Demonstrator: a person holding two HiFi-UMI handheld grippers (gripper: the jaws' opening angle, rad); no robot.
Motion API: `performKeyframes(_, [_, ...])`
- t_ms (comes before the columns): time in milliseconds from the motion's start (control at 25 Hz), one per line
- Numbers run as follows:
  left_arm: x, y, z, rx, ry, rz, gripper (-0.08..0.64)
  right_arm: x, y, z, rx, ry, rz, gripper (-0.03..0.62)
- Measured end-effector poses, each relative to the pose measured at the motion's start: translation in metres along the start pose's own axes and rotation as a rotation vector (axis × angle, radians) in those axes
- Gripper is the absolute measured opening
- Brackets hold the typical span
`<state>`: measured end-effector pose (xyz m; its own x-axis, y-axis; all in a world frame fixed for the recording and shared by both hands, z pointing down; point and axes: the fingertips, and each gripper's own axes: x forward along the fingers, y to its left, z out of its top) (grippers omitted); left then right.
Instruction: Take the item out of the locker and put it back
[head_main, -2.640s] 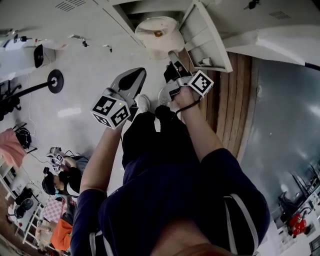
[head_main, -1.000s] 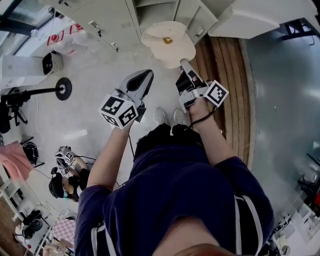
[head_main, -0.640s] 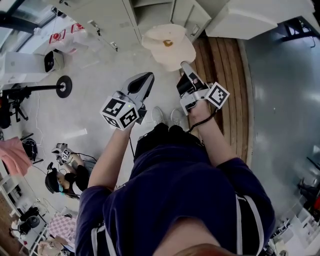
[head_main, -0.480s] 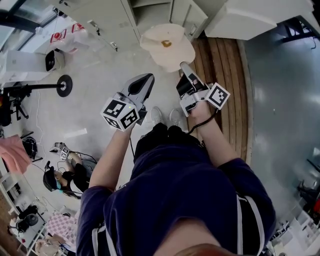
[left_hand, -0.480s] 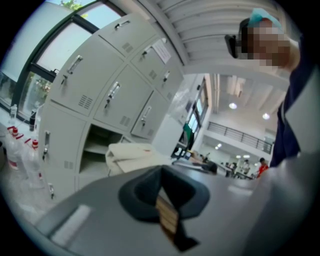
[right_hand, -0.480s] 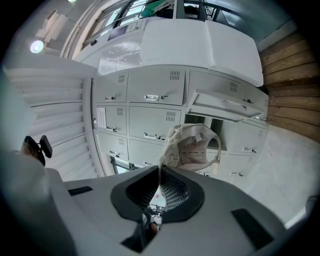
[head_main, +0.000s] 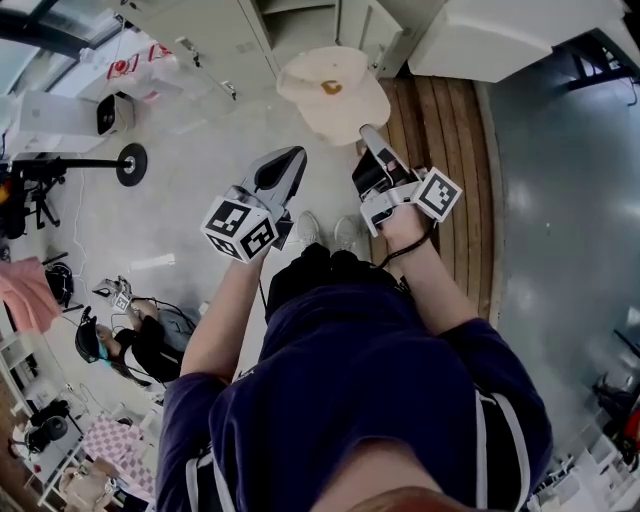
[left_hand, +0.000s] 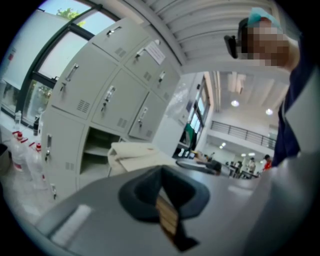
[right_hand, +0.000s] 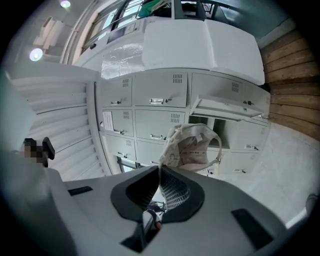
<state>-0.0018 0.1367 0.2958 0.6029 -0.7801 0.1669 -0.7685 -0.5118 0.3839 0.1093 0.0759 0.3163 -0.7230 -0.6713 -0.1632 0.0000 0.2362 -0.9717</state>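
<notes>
Out in front of the open locker hangs a cream cap, clear of the compartment and held in the air over the pale floor. It is soft and floppy, with a small orange mark on top. From below, in the right gripper view, we see its hollow inside and a thin strap across the back. Our right gripper has its jaws closed on the cap's edge, cloth pinched between the pads. Our left gripper is just beside it, jaws together with nothing in them, not touching the cap.

We judge the taking-out half done and the putting-back half in hand. The next move calls for carrying the cap to the open compartment, past its door, which stands swung out. We then need to set it on the shelf and part the right jaws. Because the cloth sags, we should push it well inside before letting go.
</notes>
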Motion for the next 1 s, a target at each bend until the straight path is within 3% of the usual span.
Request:
performKeyframes(560, [0.004, 0.006, -0.008, -0.004, -0.003, 0.035, 0.003, 0.003, -0.014, 0.0, 0.023, 0.022, 0.001, 0.017])
performKeyframes(1000, [0.024, -0.023, -0.013, -0.007, -0.004, 0.055, 0.003, -0.019, -0.015, 0.024, 0.034, 0.043, 0.006, 0.017])
